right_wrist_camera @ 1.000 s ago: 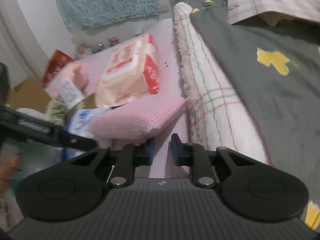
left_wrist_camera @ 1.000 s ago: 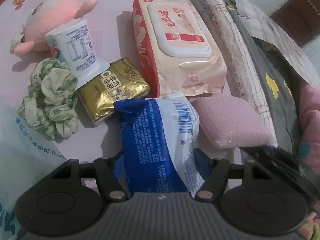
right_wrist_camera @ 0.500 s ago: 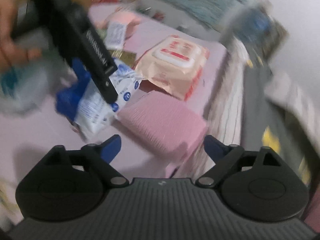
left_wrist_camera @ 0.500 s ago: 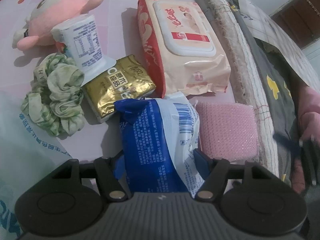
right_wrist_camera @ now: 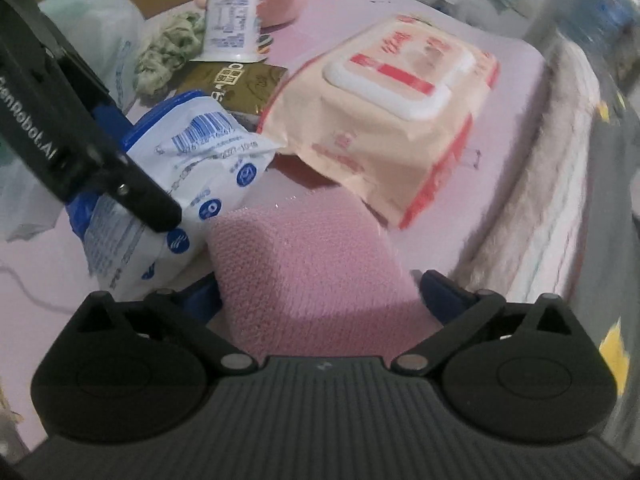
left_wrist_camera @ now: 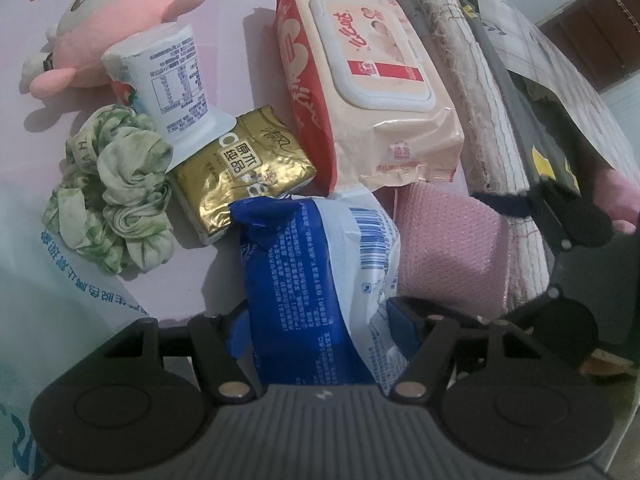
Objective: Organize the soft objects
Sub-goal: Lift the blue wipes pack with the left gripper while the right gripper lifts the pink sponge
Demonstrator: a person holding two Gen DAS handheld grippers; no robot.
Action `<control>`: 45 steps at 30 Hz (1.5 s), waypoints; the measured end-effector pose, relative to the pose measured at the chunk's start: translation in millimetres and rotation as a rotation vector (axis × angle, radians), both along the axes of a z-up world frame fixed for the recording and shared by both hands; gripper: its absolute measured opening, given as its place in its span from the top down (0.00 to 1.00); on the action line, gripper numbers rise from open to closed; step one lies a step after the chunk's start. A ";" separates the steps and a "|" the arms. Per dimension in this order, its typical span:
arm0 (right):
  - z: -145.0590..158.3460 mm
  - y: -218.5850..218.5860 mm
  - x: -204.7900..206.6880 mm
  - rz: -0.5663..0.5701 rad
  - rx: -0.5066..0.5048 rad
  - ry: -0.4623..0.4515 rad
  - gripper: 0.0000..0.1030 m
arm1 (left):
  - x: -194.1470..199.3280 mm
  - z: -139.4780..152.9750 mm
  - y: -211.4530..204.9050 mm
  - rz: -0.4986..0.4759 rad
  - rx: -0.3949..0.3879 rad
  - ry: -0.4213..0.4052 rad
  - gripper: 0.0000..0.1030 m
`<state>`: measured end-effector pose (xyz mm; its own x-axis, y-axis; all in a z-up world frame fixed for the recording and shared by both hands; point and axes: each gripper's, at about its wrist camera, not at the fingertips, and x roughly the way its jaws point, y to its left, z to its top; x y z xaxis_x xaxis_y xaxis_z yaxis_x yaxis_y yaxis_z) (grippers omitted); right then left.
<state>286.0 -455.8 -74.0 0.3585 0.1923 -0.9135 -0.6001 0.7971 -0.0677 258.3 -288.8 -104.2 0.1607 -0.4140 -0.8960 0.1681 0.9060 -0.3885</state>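
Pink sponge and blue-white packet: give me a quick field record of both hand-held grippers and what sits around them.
left hand-held gripper: shut on blue-and-white plastic packet
right hand-held gripper: jaws just opened wide; open around pink textured sponge, pads not pressing
sponge position: lying on pink bedsheet, beside the packet
behind sponge: peach wet-wipes pack with white lid
also on sheet: gold tissue pack, green scrunchie, white yogurt cup, pink plush toy

We read "GenRobot.AI" in white on the left claw's [right_wrist_camera: 132, 196] black body. The gold tissue pack [left_wrist_camera: 244, 168] bears "原木纯品". Fine print elsewhere we cannot make out.
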 end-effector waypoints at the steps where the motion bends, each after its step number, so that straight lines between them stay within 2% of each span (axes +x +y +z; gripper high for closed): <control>1: 0.6 -4.0 -5.2 -0.025 0.015 0.003 0.02 | 0.1 -0.1 -0.6 -0.001 0.001 -0.002 0.33; 3: -0.7 -15.8 -18.3 -0.123 0.066 0.012 0.06 | -0.8 -0.2 -0.6 0.001 0.000 -0.007 0.33; 5: 0.7 -24.9 -34.7 -0.215 0.115 -0.024 0.16 | -2.2 -0.2 -0.5 -0.001 -0.002 -0.014 0.33; 7: 2.2 -29.8 -56.9 -0.314 0.143 -0.062 0.18 | -5.2 -0.8 0.4 -0.004 -0.011 -0.014 0.34; 13: 5.3 -35.0 -135.6 -0.584 0.253 -0.122 0.19 | -16.3 -1.0 -2.8 -0.025 -0.036 0.004 0.34; 18: 13.8 -39.7 -191.6 -0.844 0.453 -0.207 0.19 | -32.8 4.4 -10.1 -0.056 -0.068 0.008 0.34; 23: 17.0 -36.5 -235.8 -1.014 0.632 -0.284 0.19 | -54.3 21.9 -12.5 -0.087 -0.121 -0.006 0.34; 27: 21.8 -21.9 -258.8 -1.046 0.723 -0.317 0.19 | -65.6 38.0 -7.4 -0.101 -0.154 -0.028 0.34; 35: 39.3 1.7 -289.6 -1.039 0.766 -0.355 0.19 | -84.1 66.3 18.1 -0.099 -0.221 -0.074 0.35; 41: 71.7 17.1 -309.9 -1.008 0.826 -0.389 0.19 | -98.9 95.2 43.3 -0.096 -0.304 -0.104 0.35; 45: 100.8 35.3 -311.7 -0.919 0.892 -0.401 0.19 | -111.1 126.8 70.7 -0.085 -0.374 -0.155 0.35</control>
